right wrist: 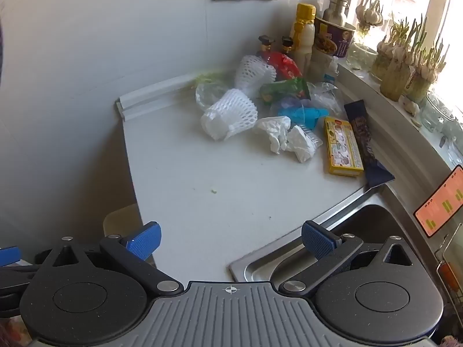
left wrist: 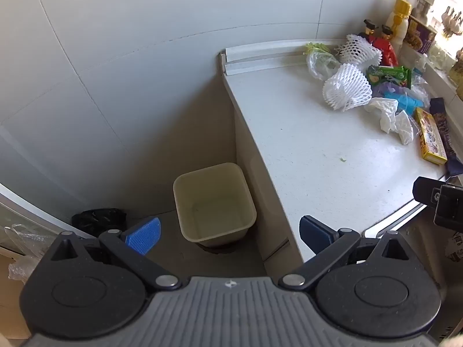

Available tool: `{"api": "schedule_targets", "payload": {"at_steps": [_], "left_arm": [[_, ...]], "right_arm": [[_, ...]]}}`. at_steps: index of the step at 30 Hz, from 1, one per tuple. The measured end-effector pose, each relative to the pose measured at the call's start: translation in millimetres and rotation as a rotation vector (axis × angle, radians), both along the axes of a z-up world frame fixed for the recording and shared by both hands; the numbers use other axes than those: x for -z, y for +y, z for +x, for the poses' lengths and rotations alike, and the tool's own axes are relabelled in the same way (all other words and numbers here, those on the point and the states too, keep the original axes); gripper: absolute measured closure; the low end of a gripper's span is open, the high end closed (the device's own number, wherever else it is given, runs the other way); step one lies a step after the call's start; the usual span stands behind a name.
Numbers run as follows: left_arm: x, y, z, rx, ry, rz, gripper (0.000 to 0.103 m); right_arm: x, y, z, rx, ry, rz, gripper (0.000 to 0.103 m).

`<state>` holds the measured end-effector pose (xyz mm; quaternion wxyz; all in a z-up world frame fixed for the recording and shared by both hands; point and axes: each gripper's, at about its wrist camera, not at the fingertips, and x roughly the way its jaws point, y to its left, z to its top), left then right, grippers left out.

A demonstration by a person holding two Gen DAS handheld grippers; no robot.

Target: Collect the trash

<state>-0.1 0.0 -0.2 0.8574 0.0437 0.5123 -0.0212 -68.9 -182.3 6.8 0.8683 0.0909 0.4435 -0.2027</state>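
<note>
Left wrist cam looks steeply down at bin (left wrist: 214,204), counter (left wrist: 303,144) at frame right. Right cam faces counter (right wrist: 231,179) closer. Both share trash pile (left wrist: 376,86) (right wrist: 275,115).

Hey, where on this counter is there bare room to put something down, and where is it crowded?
The counter is bare across its near half, between its left edge above the bin and the sink; only a green crumb lies there. It is crowded at the back right, from the foam net to the yellow box.
</note>
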Motion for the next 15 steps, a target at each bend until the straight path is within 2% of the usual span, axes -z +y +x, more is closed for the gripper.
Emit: {"api": "schedule_targets", "payload": {"at_steps": [5,6,15], "left_arm": [[1.0,4.1,1.4,-0.002,0.011,-0.016,0.000],[0.7,0.7,0.0,0.002,-0.002,0.005,0.000],[-2.4,-2.9,-1.9,0.000,-0.006,0.001,0.000]], "right_arm": [[-0.4,-1.4,-3.1,-0.004,-0.003,-0.002,0.000],[0.2,0.2,0.9,-0.006,-0.003,-0.001,0.000],[-0.3,2.4,1.7,-0.014,-0.003,-0.008,0.000]]}}
